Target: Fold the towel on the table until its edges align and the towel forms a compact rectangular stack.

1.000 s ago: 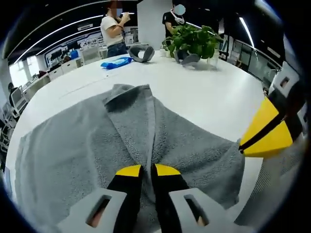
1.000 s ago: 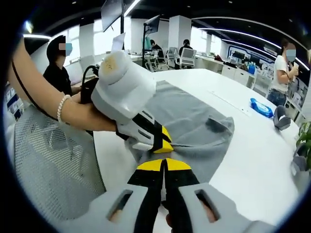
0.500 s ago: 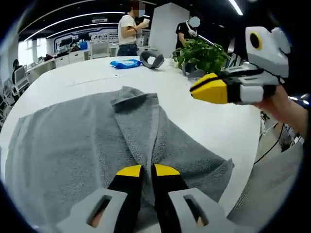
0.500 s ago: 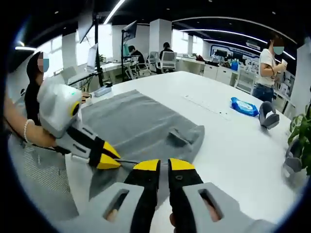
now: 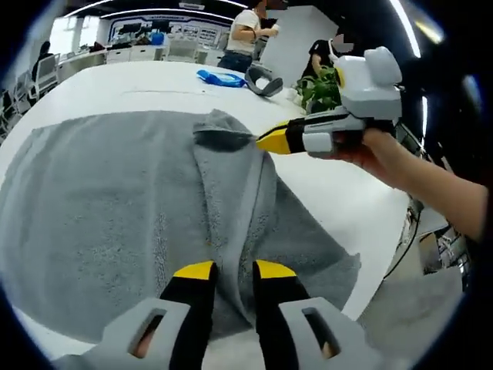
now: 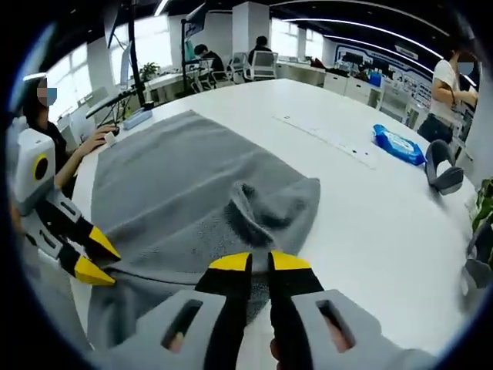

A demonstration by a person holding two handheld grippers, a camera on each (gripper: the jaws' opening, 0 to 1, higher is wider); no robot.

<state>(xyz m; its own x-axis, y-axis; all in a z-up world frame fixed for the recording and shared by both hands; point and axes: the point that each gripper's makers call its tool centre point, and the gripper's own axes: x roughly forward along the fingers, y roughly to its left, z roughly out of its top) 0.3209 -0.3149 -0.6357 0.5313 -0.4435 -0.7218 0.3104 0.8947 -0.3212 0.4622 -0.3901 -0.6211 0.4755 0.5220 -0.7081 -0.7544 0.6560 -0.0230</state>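
Observation:
A grey towel [image 5: 100,193] lies spread on the white table [image 5: 339,193], with a long ridge running up its middle to a bunched, folded-over corner [image 5: 222,129]. My left gripper [image 5: 235,270] sits low at the towel's near edge, jaws parted, the ridge lying between them. In the right gripper view the left gripper [image 6: 91,258] stands in an open V at the towel's [image 6: 177,177] folded edge. My right gripper [image 5: 262,141] is shut, held by a hand, its tip next to the bunched corner. The right gripper [image 6: 259,262] hovers just short of the bunch [image 6: 250,208].
A blue packet [image 6: 398,143] and a grey curved object [image 6: 441,166] lie at the table's far side, near a green plant [image 5: 320,85]. A person sits at the table's edge [image 6: 46,116]; others stand behind. Bare table [image 6: 370,223] lies right of the towel.
The right gripper has come down from the air to the towel's bunched corner. The left gripper's jaws, shut on the ridge before, have parted. Both cameras moved closer over the towel.

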